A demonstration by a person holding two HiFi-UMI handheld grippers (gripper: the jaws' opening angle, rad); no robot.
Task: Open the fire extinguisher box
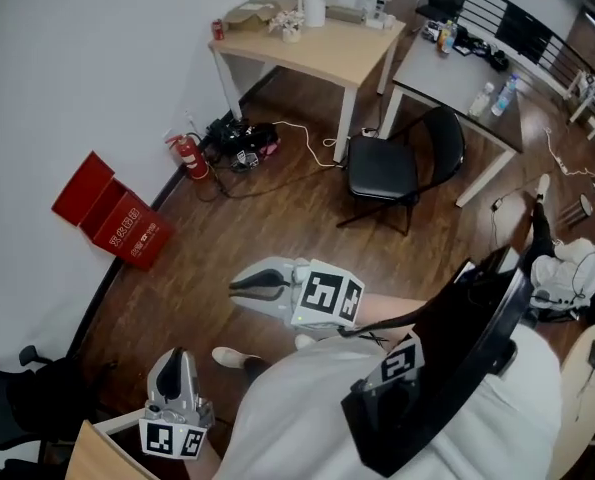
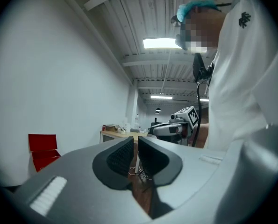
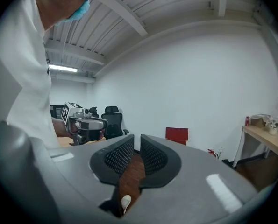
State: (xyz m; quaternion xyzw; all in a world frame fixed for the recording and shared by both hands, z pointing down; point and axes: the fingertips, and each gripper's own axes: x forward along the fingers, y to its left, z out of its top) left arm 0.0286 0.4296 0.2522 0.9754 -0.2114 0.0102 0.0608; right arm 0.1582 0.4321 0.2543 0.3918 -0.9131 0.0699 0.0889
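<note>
**Head view.** The fire extinguisher box (image 1: 127,228), red with white print on its front, stands on the wooden floor (image 1: 277,213) against the white wall (image 1: 77,68). Its lid (image 1: 81,190) is raised and leans on the wall. A fire extinguisher (image 1: 189,156) stands further along the same wall, near a tangle of cables. Beyond it are a wooden table (image 1: 327,53) and a black chair (image 1: 389,166). The left gripper (image 1: 175,356) sits at the lower left, jaws pointing away from the person. The right gripper (image 1: 239,288) is at centre, jaws pointing left. Both are well apart from the box.

**Left gripper view.** The left gripper (image 2: 135,143) has its jaws drawn almost together. Only a thin slit separates the ribbed pads, and nothing lies in it. The box (image 2: 43,152) shows at the far left, lid up. The right gripper (image 2: 172,127) and the person's white shirt (image 2: 251,78) occupy the right.

**Right gripper view.** The right gripper (image 3: 137,140) likewise has its jaws nearly closed on nothing, with bare floor visible through the gap. The box (image 3: 177,135) appears just above the right jaw, against the wall, with the extinguisher (image 3: 216,152) to its right. The left gripper (image 3: 85,123) and an office chair (image 3: 111,120) lie at the left.
</note>
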